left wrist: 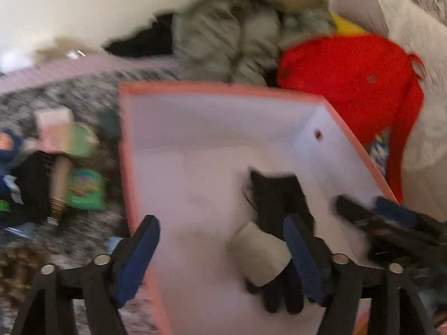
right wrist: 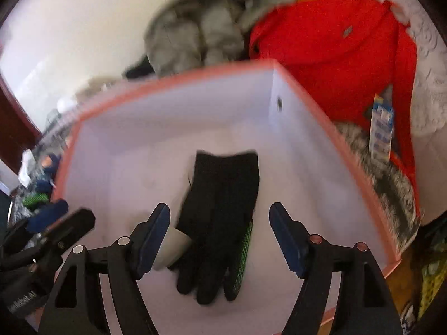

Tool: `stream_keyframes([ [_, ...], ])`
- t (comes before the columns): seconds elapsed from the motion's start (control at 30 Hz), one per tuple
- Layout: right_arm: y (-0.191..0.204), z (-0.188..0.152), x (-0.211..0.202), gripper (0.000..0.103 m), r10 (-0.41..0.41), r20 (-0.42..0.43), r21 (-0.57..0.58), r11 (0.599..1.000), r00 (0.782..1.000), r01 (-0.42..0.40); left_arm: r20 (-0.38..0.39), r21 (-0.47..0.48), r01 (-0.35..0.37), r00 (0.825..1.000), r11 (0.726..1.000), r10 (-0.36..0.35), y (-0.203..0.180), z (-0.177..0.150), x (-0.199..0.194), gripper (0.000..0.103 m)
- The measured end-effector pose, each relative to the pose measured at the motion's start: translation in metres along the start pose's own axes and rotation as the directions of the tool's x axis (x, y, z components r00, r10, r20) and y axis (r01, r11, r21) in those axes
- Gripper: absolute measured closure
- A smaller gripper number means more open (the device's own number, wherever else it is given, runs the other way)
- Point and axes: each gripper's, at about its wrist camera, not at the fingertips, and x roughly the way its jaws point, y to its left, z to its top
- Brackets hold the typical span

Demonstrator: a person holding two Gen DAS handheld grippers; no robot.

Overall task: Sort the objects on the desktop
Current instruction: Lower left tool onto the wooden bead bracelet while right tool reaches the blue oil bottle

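Note:
A pink-rimmed white box (left wrist: pixel 223 128) (right wrist: pixel 156 150) fills both views. Inside it lies a black glove (right wrist: pixel 220 217) with green dots on one finger, also in the left wrist view (left wrist: pixel 276 203). A small white roll (left wrist: pixel 259 254) (right wrist: pixel 170 248) lies against the glove. My left gripper (left wrist: pixel 223 254) is open and empty above the box floor. My right gripper (right wrist: pixel 220 237) is open and empty just above the glove. The right gripper's fingers (left wrist: pixel 371 215) show at the box's right edge in the left wrist view.
Left of the box, on a speckled blanket (left wrist: pixel 69 97), lie green packets (left wrist: pixel 83 187), a pink tube (left wrist: pixel 56 131) and other small items. Behind the box are a grey garment (left wrist: pixel 223 42) and a red jacket (left wrist: pixel 349 75) (right wrist: pixel 335 50). A blue-white carton (right wrist: pixel 381 131) stands at the right.

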Motion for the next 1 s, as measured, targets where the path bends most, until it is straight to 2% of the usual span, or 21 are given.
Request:
stream_keyframes([
  [0.03,0.0,0.0,0.004,0.018,-0.01,-0.008,-0.001,1.0,1.0,0.01,0.025,0.001,-0.023,0.999,1.0,0.023,0.003,0.001,-0.009,0.02],
  [0.13,0.005,0.002,0.011,0.013,-0.027,-0.023,-0.005,1.0,0.999,0.027,0.104,-0.02,-0.098,0.99,0.995,0.1,0.022,-0.001,-0.043,0.015],
  [0.23,0.036,0.001,-0.004,0.012,0.036,0.022,-0.013,0.999,0.999,-0.036,0.134,-0.04,-0.147,0.979,0.988,0.152,0.052,-0.001,-0.064,0.014],
  [0.3,0.057,0.001,-0.013,0.01,0.079,0.052,-0.02,0.997,0.996,-0.078,0.145,-0.048,-0.205,0.967,0.978,0.21,0.074,-0.007,-0.081,0.014],
  [0.47,0.11,0.001,-0.037,0.006,0.184,0.124,-0.042,0.983,0.975,-0.18,0.124,-0.093,-0.314,0.938,0.945,0.324,0.136,-0.025,-0.107,0.014],
  [0.63,0.162,-0.001,-0.058,0.006,0.288,0.18,-0.07,0.957,0.94,-0.28,0.065,-0.148,-0.361,0.925,0.921,0.374,0.19,-0.057,-0.122,0.014],
  [0.73,0.199,-0.009,-0.048,0.006,0.359,0.131,-0.083,0.933,0.924,-0.351,0.013,-0.188,-0.356,0.931,0.915,0.365,0.215,-0.077,-0.119,0.014],
  [0.87,0.236,-0.03,-0.024,0.006,0.431,0.055,-0.113,0.899,0.901,-0.423,-0.073,-0.21,-0.342,0.94,0.916,0.334,0.234,-0.1,-0.094,0.014],
  [1.0,0.26,-0.042,0.012,0.007,0.5,-0.06,-0.034,0.864,0.864,-0.503,-0.124,-0.197,-0.335,0.941,0.921,0.316,0.241,-0.113,-0.068,0.014],
])
